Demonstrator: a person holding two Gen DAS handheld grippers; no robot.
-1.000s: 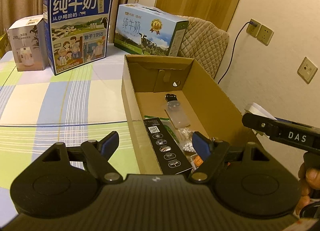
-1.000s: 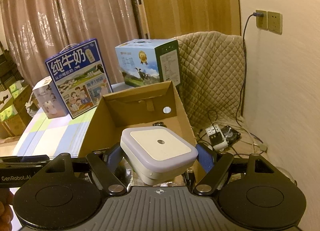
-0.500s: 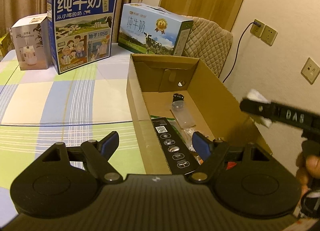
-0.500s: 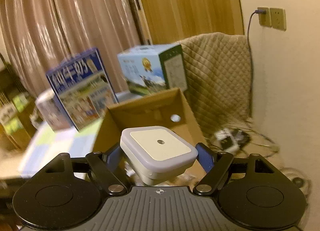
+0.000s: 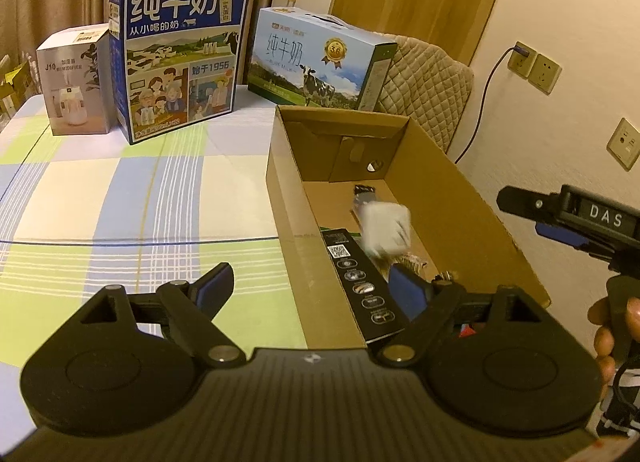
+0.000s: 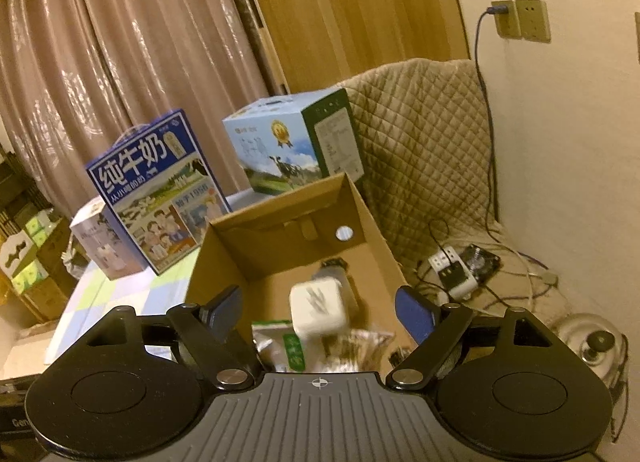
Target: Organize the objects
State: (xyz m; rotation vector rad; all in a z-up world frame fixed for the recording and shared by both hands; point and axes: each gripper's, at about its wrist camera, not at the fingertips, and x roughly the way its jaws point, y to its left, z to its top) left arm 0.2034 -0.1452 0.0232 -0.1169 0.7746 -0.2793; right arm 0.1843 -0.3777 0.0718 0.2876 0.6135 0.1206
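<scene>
Drop step: right hand-held gripper point(image 6: 318, 312) just opened wide, white cube point(image 6: 318, 314) falling into cardboard box point(image 5: 460, 197); left hand-held gripper point(image 5: 308, 286) wide, empty. Next: fetch another item.

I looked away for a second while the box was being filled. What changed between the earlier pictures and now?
The right gripper has just been opening and let go of the white square device, which now shows blurred inside the cardboard box, free of the fingers. The left gripper has also just been opening, with nothing held. Box, milk cartons and tablecloth are as before.
</scene>
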